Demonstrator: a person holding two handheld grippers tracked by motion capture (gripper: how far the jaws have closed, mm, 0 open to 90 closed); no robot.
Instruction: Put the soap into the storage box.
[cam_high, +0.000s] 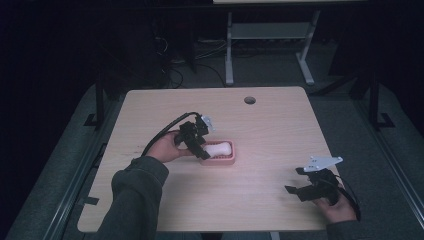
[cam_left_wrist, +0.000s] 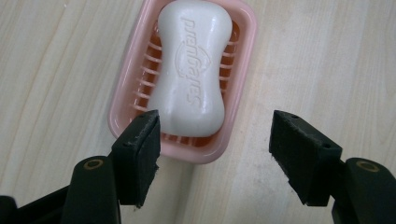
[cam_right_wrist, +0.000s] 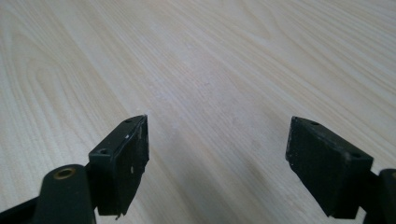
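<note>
Left tool (cam_left_wrist: 215, 154) stands over the near end of the pink dish (cam_left_wrist: 121, 100), jaws apart, gripping nothing. White soap (cam_left_wrist: 194, 70) lies in the dish, mid-worktop (cam_high: 270, 120), clear of both pads. Right tool (cam_right_wrist: 217, 163) sits well apart at the worktop's right edge, jaws wide, empty

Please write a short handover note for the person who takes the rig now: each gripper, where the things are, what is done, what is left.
Left gripper: open, just in front of the near end of the dish, holding nothing.
Right gripper: open, empty, over bare table at the near right.
Soap: lying lengthwise in the pink dish, mid-table.
Done: soap sits in the dish.
Left: probably only to draw the left gripper back; check that the soap lies flat.
</note>
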